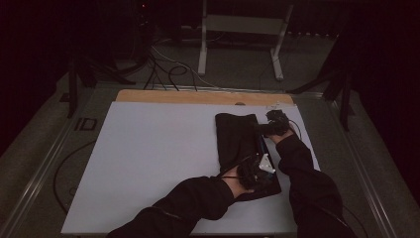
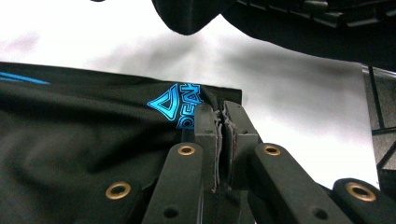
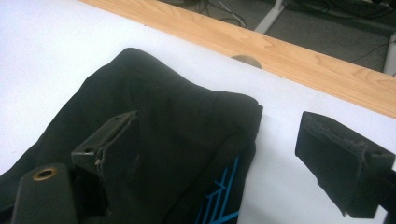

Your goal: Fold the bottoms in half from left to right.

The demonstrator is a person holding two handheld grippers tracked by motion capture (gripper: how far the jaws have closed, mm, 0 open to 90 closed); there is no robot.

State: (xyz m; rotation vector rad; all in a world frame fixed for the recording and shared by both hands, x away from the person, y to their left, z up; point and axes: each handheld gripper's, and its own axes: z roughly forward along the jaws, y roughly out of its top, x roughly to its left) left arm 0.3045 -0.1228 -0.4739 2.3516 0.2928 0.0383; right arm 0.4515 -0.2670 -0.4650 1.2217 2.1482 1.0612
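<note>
A folded black garment [image 1: 241, 148] with blue print lies on the white table [image 1: 148, 153], at about three o'clock from the table's middle, its long side running from the near edge toward the wooden strip [image 1: 198, 96] at the far edge. The left gripper [image 1: 253, 173] sits at the garment's near end, around five o'clock on the cloth; in the left gripper view its jaws are pressed together, with an edge of the black cloth pinched between the pads just beside the blue logo [image 2: 180, 105]. The right gripper [image 1: 273, 126] is at the garment's far right corner, about one o'clock on the cloth. In the right gripper view its jaws stand wide apart: one rests on the dark cloth [image 3: 154, 140], the other hangs over bare white table to the side, and nothing is gripped between them. Blue stripes [image 3: 224, 196] show on the fold below.
</note>
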